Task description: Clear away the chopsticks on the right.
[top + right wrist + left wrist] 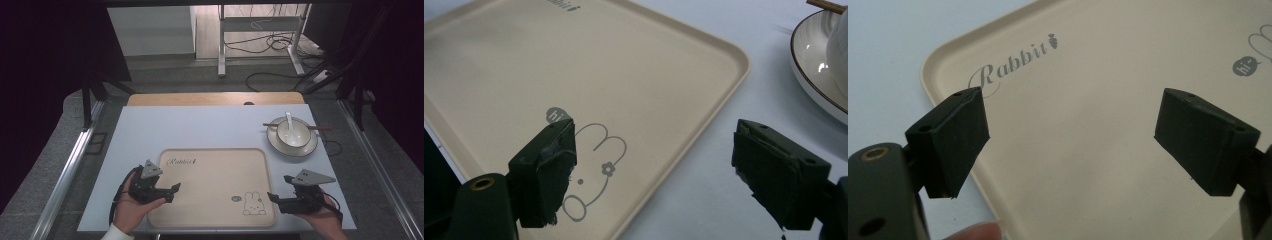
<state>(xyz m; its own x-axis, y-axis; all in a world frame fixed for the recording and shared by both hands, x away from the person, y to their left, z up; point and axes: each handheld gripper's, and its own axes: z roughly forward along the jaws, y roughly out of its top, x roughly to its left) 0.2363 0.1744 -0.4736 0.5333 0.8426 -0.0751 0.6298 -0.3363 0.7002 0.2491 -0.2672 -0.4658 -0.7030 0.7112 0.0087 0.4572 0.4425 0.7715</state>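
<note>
Both claws hang spread and empty over the beige tray (215,170), the left claw (172,192) above its left edge and the right claw (274,199) at its near right corner, probably ready to start. Nothing lies on the tray, which sits flat at the near middle of the tabletop (150,130). Well apart, at the far right, a bowl (293,132) with a spoon (289,120) stands on a plate (280,146), maybe waiting to be moved.

The high view is bright in the middle and very dark at both sides. Soft light falls from above on the desk (150,125), and shadows there are faint. The picture is a bit grainy. In the left tool view the tray (1088,100) looks soft and blurry. In the right tool view a small white shine sits on the plate (819,67), and the far edge is fuzzy.
</note>
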